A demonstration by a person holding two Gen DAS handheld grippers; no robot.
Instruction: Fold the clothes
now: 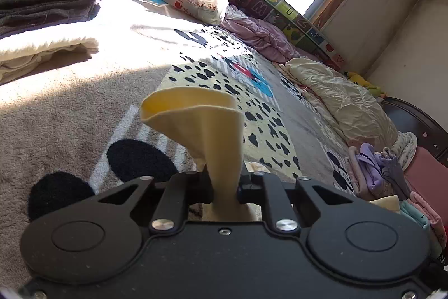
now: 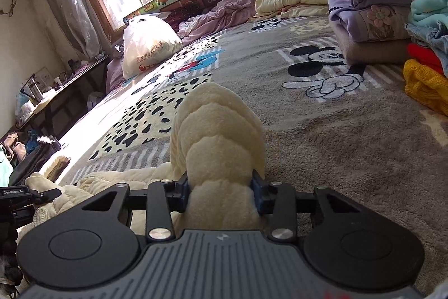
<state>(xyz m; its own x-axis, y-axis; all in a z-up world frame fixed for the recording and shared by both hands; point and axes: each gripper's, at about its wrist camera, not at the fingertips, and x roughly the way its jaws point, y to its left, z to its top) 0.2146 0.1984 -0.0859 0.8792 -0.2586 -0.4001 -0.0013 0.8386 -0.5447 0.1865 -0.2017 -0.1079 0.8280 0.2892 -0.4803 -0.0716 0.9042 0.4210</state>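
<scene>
Cream fleece, the garment (image 2: 218, 147) lay low over the grey cartoon blanket (image 2: 322, 136), soft, bulky and limp. Right gripper (image 2: 221, 189) pinched a thick quilted bunch; left gripper (image 1: 224, 187) clamped its thin smooth lining edge (image 1: 196, 114), likelier to slip.

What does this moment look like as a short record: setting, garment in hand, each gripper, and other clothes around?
setting: bed covered by a grey cartoon-print blanket, window behind
garment: cream fleece garment, bunched, trailing onto the blanket
left gripper: shut on a thin smooth fold of cream fabric
right gripper: shut on a thick fluffy wad of the garment
folded stack: purple and grey clothes at the right
loose pile: yellow knit, with red and denim pieces
other: white plastic bag near the window
</scene>
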